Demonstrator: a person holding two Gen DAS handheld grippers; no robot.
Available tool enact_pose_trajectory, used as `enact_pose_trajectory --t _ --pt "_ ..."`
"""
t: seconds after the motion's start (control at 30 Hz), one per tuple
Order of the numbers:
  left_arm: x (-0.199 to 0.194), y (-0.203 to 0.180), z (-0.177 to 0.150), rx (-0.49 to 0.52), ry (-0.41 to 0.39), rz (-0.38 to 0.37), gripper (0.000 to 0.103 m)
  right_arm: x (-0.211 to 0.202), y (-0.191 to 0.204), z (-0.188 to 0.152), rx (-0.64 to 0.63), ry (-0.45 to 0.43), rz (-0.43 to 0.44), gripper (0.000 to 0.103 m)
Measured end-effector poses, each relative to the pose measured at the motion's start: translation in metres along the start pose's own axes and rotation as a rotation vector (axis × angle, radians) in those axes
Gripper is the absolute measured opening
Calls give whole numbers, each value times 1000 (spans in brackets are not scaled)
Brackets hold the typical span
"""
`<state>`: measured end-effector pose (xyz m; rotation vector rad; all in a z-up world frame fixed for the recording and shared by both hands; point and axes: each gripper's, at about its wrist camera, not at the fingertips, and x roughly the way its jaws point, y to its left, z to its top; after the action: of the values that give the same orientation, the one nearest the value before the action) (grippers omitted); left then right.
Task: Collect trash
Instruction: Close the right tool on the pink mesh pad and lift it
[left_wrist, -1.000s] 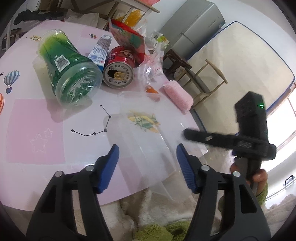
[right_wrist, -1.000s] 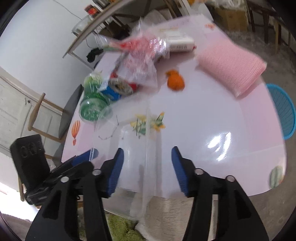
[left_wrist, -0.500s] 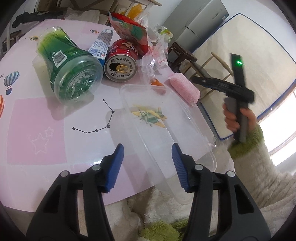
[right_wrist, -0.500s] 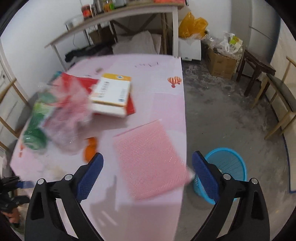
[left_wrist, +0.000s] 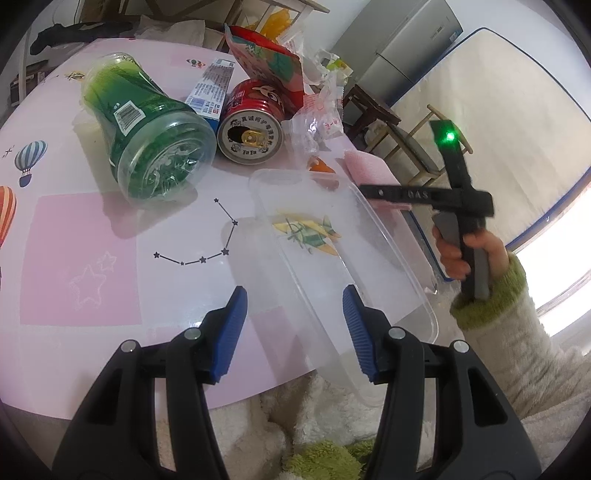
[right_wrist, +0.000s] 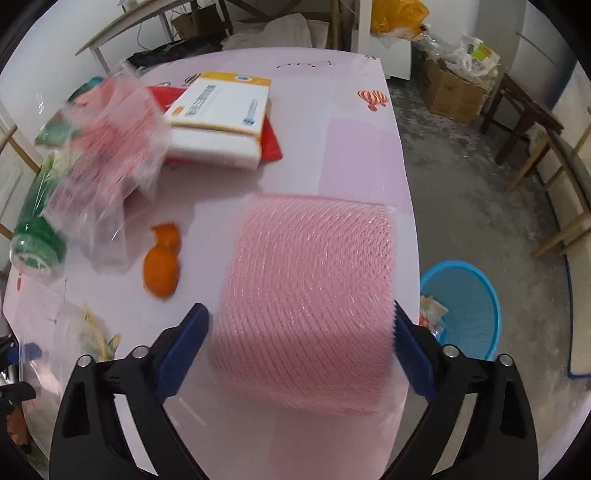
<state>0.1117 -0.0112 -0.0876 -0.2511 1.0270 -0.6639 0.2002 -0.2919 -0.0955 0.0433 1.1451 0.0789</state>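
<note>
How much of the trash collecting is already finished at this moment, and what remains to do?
Done: a few wrappers lie in the blue plastic basket. In hand: the right hand-held gripper, jaws closing, straddles the pink foam-net sleeve; no firm grip visible. Left: the green plastic bottle, red drink can, orange peel, clear plastic tray.

Pink ribbed foam pad (right_wrist: 306, 295), blue bin (right_wrist: 469, 306)

Foam pad (right_wrist: 310, 291) on table (right_wrist: 354, 155) edge; basket (right_wrist: 469, 295) on floor right.

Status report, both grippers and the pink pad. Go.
Right gripper wide, jaws closing, astride pink foam pad, no grip yet. Left gripper open over clear tray. Nothing blocking.
</note>
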Motion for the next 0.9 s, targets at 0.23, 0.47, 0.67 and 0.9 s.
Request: enact_pose_trajectory --t 0.23,0.47,0.67,0.9 --pt "2 0 1 -6 11 13 50 -22 12 -35 61 2 51 90" --pt "2 2 1 -18 5 29 52 -51 -2 -39 144 -102 73 94" --pt "6 0 0 -23 22 41 53 -25 6 -22 166 -66 -41 94" --pt "12 -6 4 -8 35 109 51 0 16 -18 158 -52 -127 93"
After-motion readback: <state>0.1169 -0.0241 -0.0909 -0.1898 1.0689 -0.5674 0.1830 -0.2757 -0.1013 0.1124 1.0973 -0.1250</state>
